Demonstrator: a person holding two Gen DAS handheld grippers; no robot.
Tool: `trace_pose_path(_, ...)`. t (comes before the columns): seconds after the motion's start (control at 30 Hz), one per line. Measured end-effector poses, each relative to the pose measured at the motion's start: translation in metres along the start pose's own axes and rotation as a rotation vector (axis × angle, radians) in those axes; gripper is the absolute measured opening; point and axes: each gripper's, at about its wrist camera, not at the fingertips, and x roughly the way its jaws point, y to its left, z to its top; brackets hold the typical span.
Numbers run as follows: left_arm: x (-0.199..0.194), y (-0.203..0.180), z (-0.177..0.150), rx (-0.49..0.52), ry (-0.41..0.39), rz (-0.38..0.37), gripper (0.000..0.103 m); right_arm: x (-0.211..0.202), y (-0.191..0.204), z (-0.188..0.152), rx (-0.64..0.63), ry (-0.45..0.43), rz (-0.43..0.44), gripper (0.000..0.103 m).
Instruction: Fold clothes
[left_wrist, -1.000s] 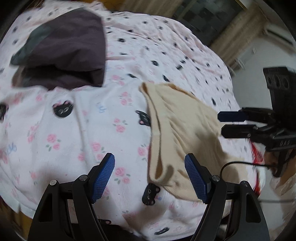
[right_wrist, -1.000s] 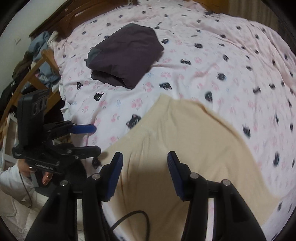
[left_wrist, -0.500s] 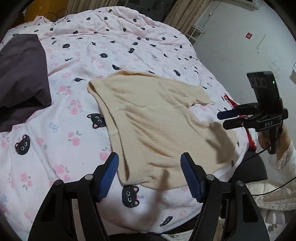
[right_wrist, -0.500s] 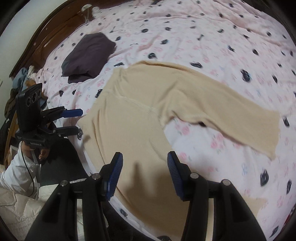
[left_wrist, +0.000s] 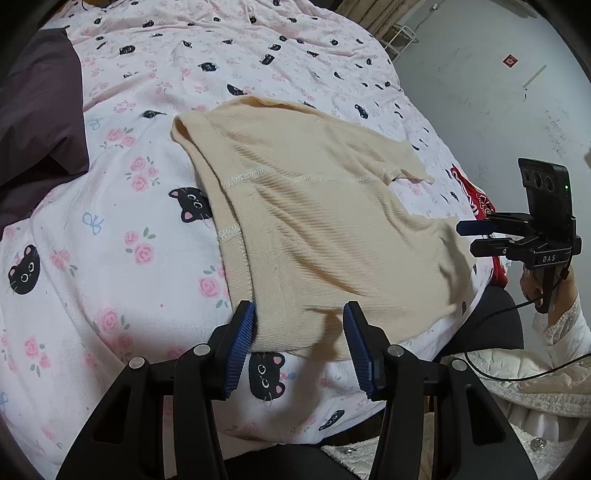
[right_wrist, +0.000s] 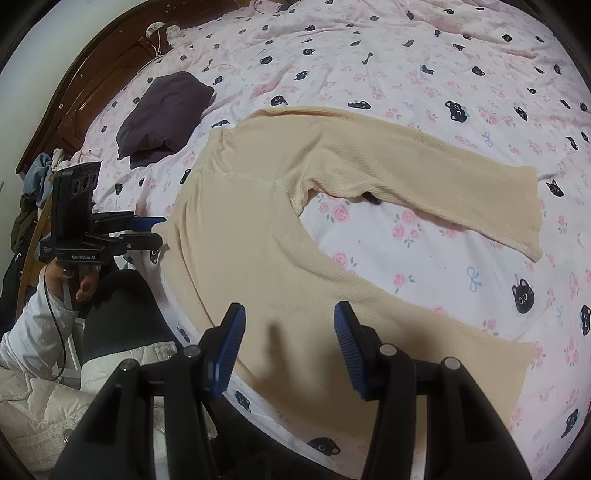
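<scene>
A cream ribbed long-sleeve top (left_wrist: 317, 221) lies spread on the cat-print bed cover, one sleeve (right_wrist: 443, 184) stretched out to the right. My left gripper (left_wrist: 301, 343) hangs over the top's near left hem corner. Its jaws are closing with the hem edge between them, and the pads do not pinch the cloth. In the right wrist view the left gripper (right_wrist: 147, 232) sits at the garment's left edge. My right gripper (right_wrist: 290, 347) stands open just above the near hem with flat cloth under it. From the left it appears as the right gripper (left_wrist: 476, 236) at the top's right side.
A folded dark purple garment (right_wrist: 166, 110) lies farther up the bed, toward the wooden headboard (right_wrist: 92, 85). A red item (left_wrist: 476, 199) sits at the bed's right edge. Clothes (right_wrist: 37, 177) are piled on a chair at left. A person's dark-clad legs (right_wrist: 122, 310) press against the near bed edge.
The left jaws have narrowed and settled at the hem corner. The right gripper swung across and the top now lies spread flat, with its sleeve in sight.
</scene>
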Motion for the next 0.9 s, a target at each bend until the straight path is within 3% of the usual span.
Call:
trace_pose_path(0.13,0.000,0.001,0.005,-0.020,0.006,-0.057,0.045,0.001,0.004,-0.002,-0.014,0.002,0.006,0.052)
trace_pose_path(0.23,0.002,0.000,0.009,-0.009,0.016,-0.056,0.042,0.002,0.006,-0.002,-0.015,0.002,0.009,0.052)
trace_pose_path(0.33,0.004,0.002,0.011,-0.015,0.020,-0.059,0.023,0.002,0.007,-0.002,-0.017,0.004,0.012,0.052)
trace_pose_path(0.43,0.005,0.006,0.010,-0.028,0.021,-0.066,0.016,0.003,0.009,-0.002,-0.023,0.008,0.009,0.052)
trace_pose_path(0.9,-0.016,0.009,0.000,-0.017,-0.009,-0.099,0.007,0.009,0.016,0.000,-0.044,0.026,0.017,0.052)
